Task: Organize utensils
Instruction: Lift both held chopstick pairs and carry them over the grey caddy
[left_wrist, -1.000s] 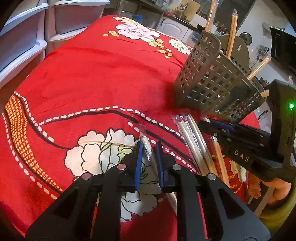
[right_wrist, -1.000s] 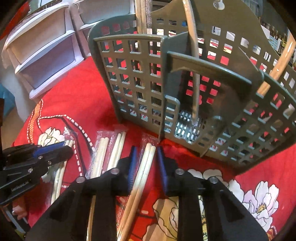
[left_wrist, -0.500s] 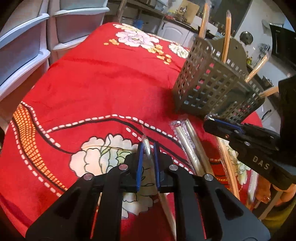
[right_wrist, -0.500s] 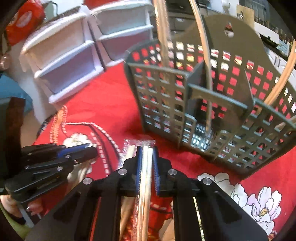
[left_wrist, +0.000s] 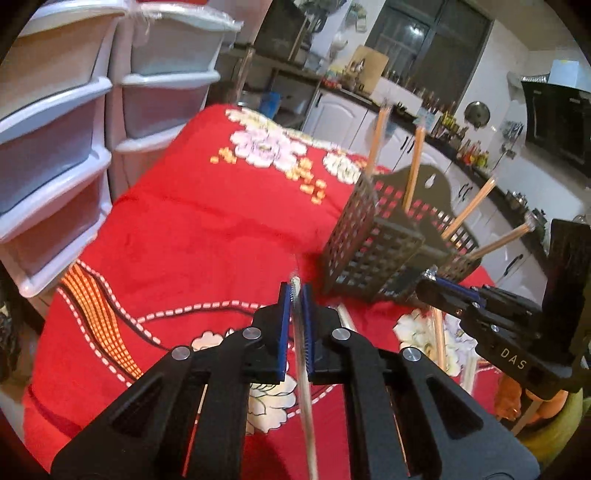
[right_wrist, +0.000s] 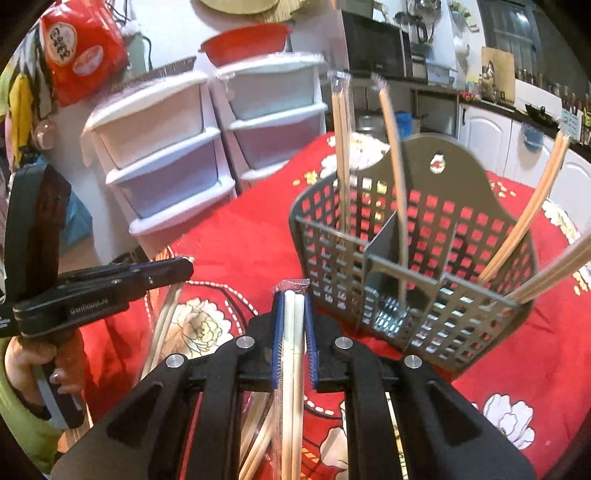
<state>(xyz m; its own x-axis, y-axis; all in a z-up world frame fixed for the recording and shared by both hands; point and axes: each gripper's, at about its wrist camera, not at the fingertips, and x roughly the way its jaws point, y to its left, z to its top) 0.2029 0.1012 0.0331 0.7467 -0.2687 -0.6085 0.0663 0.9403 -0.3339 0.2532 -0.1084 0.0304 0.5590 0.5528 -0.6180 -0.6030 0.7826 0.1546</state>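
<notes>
Left gripper (left_wrist: 295, 291) is clamped tight on a wrapped pair of chopsticks (left_wrist: 301, 354), blue pads pressed flat against the plastic sleeve and lifted off the red floral tablecloth (left_wrist: 207, 236). White plastic drawer units (left_wrist: 59, 122) sit way over on the left edge. Moving right, a few more wrapped pairs (right_wrist: 162, 325) lie loose on the cloth. Then the right gripper (right_wrist: 293, 295) has its jaws squeezed on another wrapped pair (right_wrist: 293, 332), tips poking just past the pads, near the front of the grey slotted utensil basket (right_wrist: 472, 321). That basket stands upright on the cloth, several chopstick pairs (right_wrist: 343, 147) leaning in its compartments.
</notes>
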